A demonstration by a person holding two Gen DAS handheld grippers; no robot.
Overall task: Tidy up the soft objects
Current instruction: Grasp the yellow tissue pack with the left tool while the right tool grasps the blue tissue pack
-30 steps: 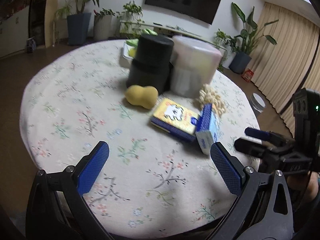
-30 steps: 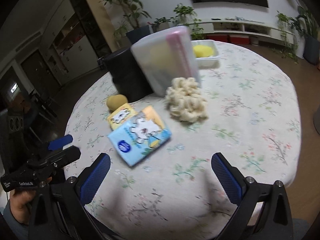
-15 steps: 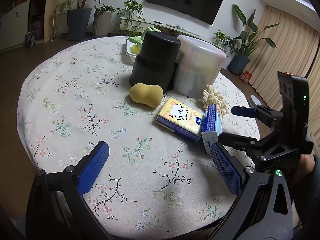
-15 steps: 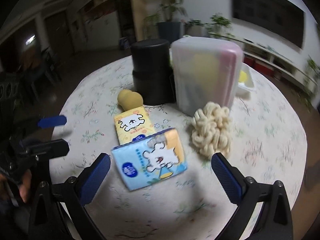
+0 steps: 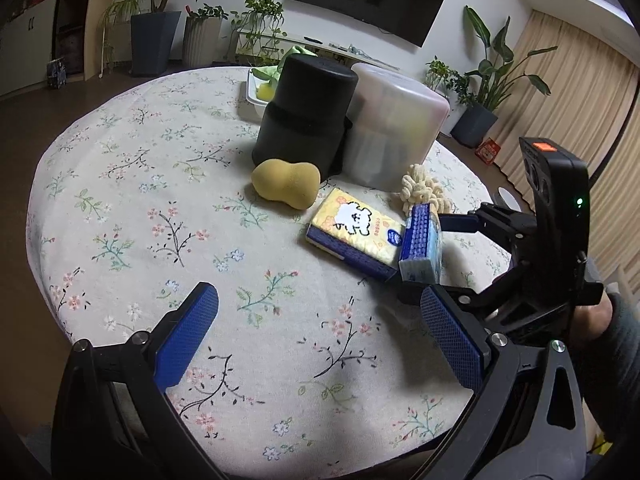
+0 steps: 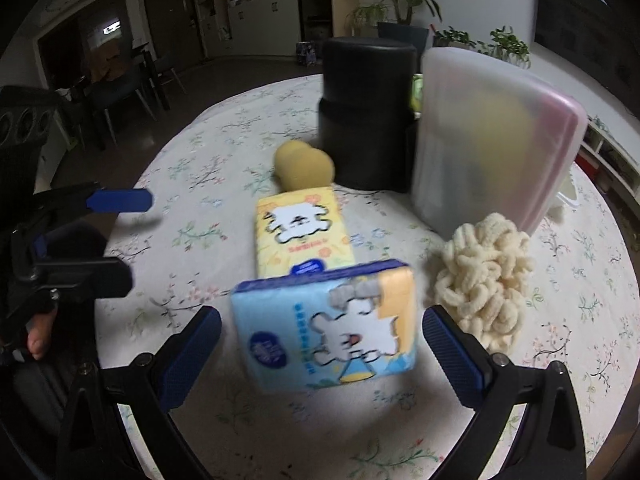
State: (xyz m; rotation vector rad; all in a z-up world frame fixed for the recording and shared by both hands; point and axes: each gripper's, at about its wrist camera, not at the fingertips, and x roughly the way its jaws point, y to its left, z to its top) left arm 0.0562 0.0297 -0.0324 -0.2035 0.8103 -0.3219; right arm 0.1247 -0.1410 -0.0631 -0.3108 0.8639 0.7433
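Floral cloth is covering the one round table (image 5: 120, 184) we are working over, with two canisters, two tissue packs, one sponge and one knot of cord lying on it.

We are seeing one black canister (image 5: 306, 114) and one frosted plastic box (image 5: 394, 128) standing side by side at the back, touching; then the yellow tissue pack (image 5: 352, 236) lying flat, the blue tissue pack (image 6: 332, 324) propped on its edge against it, the one yellow sponge (image 5: 286, 184) sitting just in front of the black canister, and the one cream cord bundle (image 6: 484, 280) resting beside the frosted box. Our right gripper (image 6: 320, 344) is standing open, its pads flanking the blue pack without touching it; our left gripper (image 5: 320, 336) is hovering open over bare cloth.
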